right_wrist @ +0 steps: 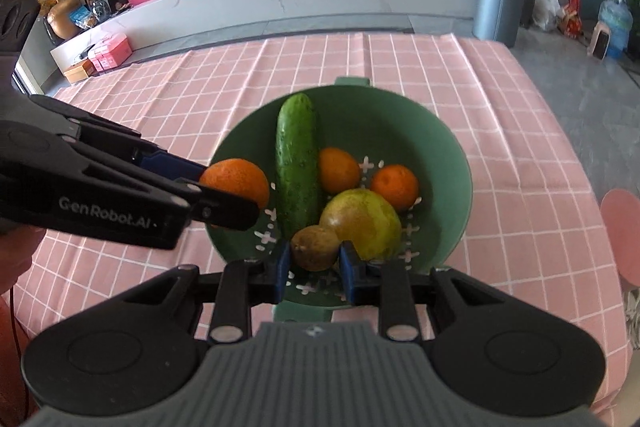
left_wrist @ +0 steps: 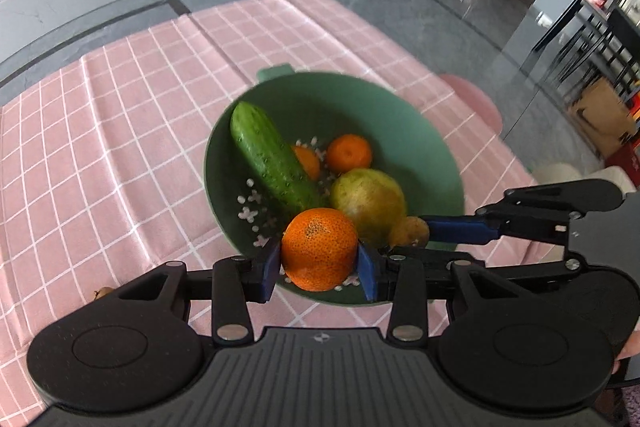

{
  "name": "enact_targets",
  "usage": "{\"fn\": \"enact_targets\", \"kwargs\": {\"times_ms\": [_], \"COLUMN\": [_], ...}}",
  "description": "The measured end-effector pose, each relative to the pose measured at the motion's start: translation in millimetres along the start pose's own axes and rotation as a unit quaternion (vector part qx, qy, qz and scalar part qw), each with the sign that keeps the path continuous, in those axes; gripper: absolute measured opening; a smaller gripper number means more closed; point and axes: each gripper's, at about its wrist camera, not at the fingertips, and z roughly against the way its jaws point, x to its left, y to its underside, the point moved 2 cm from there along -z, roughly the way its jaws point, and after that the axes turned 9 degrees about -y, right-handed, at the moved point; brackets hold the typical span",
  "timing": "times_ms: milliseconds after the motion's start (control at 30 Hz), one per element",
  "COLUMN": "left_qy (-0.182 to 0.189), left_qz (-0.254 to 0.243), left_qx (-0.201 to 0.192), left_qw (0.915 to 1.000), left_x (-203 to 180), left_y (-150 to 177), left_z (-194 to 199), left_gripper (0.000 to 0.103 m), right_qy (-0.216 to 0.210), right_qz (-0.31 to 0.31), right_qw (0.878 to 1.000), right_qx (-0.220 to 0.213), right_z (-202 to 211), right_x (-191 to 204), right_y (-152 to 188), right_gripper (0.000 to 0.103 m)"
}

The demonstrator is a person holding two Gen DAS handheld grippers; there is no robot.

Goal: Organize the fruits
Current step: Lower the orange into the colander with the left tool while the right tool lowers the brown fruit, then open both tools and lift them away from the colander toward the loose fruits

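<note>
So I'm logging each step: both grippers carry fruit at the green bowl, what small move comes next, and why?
Probably open the left gripper a little to drop its orange. It sits just inside the near rim of the green bowl, beside the cucumber. The right gripper grips a small brown fruit close by, so releasing one at a time seems safer.

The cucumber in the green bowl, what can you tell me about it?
The cucumber is whole, dark green with a bumpy, glossy skin. It lies tilted in the green colander bowl, its far end leaning on the wall, its near end down among the fruit. A small orange touches its side. Neither gripper touches it.
</note>
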Motion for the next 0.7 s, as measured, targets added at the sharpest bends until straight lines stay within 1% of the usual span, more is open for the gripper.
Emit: {"fn": "enact_targets", "kwargs": {"times_ms": [100,233,333,400,467,533,600,633,667,700], "left_qy": [0.002,-0.004,0.003,0.002,0.005,0.011,0.018,0.019,0.019,0.018], "left_qz": [-0.005,-0.013,-0.016,-0.018,-0.016,-0.015,-0.012,-0.010,-0.010,-0.009], "left_qx": [0.009,0.011,0.012,0.010,0.007,0.003,-0.001,-0.004,-0.006,-0.009], "left_qw": [0.9999,0.9999,0.9998,0.9998,0.9998,0.9998,0.9998,0.9997,0.9997,0.9998], "left_x": [-1.9,-4.5,-5.1,-5.4,-5.4,-5.0,-5.1,-4.5,-4.5,-4.2], "left_y": [-0.7,-1.2,0.3,1.5,2.3,3.0,2.3,2.5,2.4,2.5], "left_z": [-3.0,-6.7,-8.3,-8.8,-9.4,-8.1,-5.9,-4.1,-2.9,-0.8], "left_gripper": [0.046,0.046,0.047,0.052,0.052,0.056,0.066,0.067,0.067,0.067], "right_qy": [-0.002,-0.006,-0.007,-0.008,-0.008,-0.007,-0.006,-0.005,-0.003,-0.001], "right_qz": [-0.004,-0.010,-0.011,-0.011,-0.011,-0.008,-0.004,-0.003,-0.002,-0.001], "right_qw": [1.000,1.000,1.000,1.000,1.000,1.000,1.000,1.000,1.000,1.000], "right_qx": [0.008,0.017,0.021,0.020,0.020,0.020,0.020,0.020,0.019,0.016], "right_z": [-5.2,-11.8,-14.2,-14.7,-15.0,-15.5,-15.6,-15.2,-14.4,-13.4], "right_x": [-1.9,-3.8,-4.1,-4.1,-3.9,-3.3,-2.3,-1.7,-1.1,-0.9], "right_y": [1.4,3.3,5.2,5.7,5.7,5.9,5.8,5.8,5.7,5.6], "right_gripper": [0.022,0.022,0.023,0.023,0.023,0.024,0.024,0.026,0.031,0.032]}}
